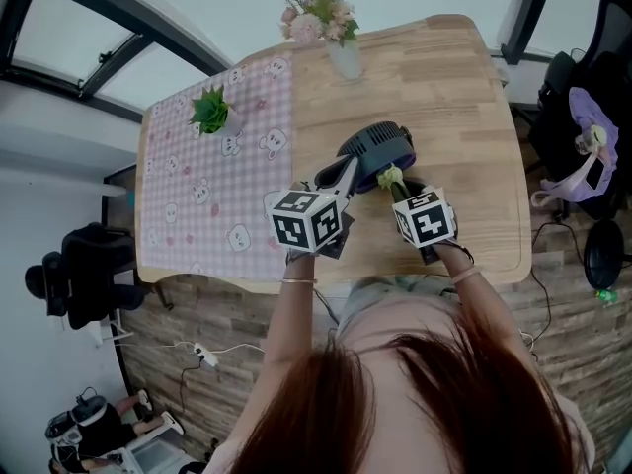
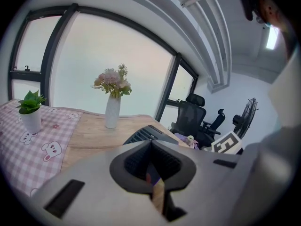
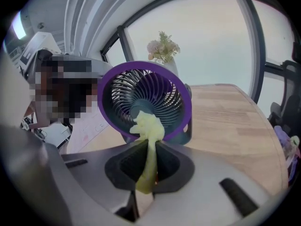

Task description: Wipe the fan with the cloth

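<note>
One purple-rimmed fan (image 3: 143,100) stands mid-desk (image 1: 464,97), at 12 o'clock of two hand-held grippers: the right hand-held gripper (image 3: 150,142) is clamped on the one yellow cloth (image 3: 148,128) at its grille, and the left hand-held gripper (image 2: 151,142) has its jaws together.

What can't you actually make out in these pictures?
Lower part of the fan: right gripper view, hidden behind the right gripper and yellow cloth.
Most of the fan: left gripper view, blocked by the left gripper; only a grille corner shows.
Whether the yellow cloth touches the fan: right gripper view, they overlap, depth unclear.
</note>
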`<state>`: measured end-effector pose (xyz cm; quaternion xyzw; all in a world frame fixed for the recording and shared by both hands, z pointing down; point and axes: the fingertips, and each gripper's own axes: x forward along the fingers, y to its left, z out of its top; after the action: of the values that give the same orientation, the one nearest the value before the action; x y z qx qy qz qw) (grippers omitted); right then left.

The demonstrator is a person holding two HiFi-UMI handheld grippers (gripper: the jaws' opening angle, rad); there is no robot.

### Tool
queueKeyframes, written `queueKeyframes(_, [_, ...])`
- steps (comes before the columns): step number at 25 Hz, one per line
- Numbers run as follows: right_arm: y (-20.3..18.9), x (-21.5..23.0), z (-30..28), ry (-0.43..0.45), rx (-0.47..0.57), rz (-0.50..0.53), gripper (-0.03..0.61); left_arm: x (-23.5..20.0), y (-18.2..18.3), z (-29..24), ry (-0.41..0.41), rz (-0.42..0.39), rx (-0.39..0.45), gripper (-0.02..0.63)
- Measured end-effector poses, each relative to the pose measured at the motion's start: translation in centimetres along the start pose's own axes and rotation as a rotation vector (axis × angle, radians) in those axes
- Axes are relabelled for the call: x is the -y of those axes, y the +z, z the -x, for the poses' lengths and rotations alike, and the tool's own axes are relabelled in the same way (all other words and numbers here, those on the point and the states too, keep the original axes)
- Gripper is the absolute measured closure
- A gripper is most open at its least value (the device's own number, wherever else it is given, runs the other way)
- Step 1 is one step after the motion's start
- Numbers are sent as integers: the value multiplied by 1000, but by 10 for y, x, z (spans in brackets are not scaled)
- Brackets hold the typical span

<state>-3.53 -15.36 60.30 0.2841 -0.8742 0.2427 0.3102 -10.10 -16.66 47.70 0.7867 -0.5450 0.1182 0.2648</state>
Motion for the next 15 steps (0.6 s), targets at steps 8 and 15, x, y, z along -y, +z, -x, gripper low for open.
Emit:
queueKeyframes(8, [5, 1, 13, 27, 30, -43, 554, 0, -3, 4, 94, -91, 20, 600])
queueKeyframes(15, [31, 23, 50, 9, 142, -167, 554, -1, 0, 24, 134, -69, 84, 600])
